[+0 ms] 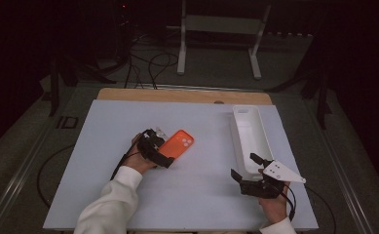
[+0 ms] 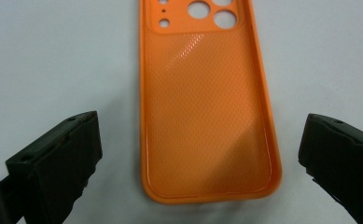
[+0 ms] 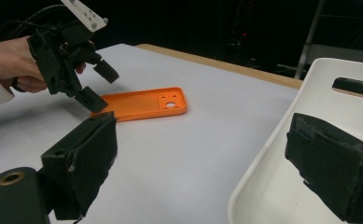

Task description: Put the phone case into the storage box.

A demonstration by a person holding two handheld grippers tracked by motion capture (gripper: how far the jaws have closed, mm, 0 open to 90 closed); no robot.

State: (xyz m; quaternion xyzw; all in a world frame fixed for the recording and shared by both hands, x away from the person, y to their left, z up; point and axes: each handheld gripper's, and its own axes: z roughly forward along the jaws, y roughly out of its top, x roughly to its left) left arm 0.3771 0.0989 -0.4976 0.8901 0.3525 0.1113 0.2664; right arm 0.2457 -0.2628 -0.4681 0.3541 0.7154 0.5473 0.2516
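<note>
The left gripper [image 1: 159,146] hovers with jaws spread either side of the orange phone case [image 1: 176,144], lying hollow side up left of centre, seemingly lined up to pinch it, while the right gripper [image 1: 249,166] waits spread by the white tray [image 1: 252,127]

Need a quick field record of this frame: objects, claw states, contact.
object in hand: orange phone case, lying flat on the white table, open side up, camera cutouts at its far end
left claw: open, jaws on either side of the case's near end, not touching it
right claw: open, holding nothing, astride the near rim of the white tray
tray: long, white, at the table's right, contents not visible
</note>
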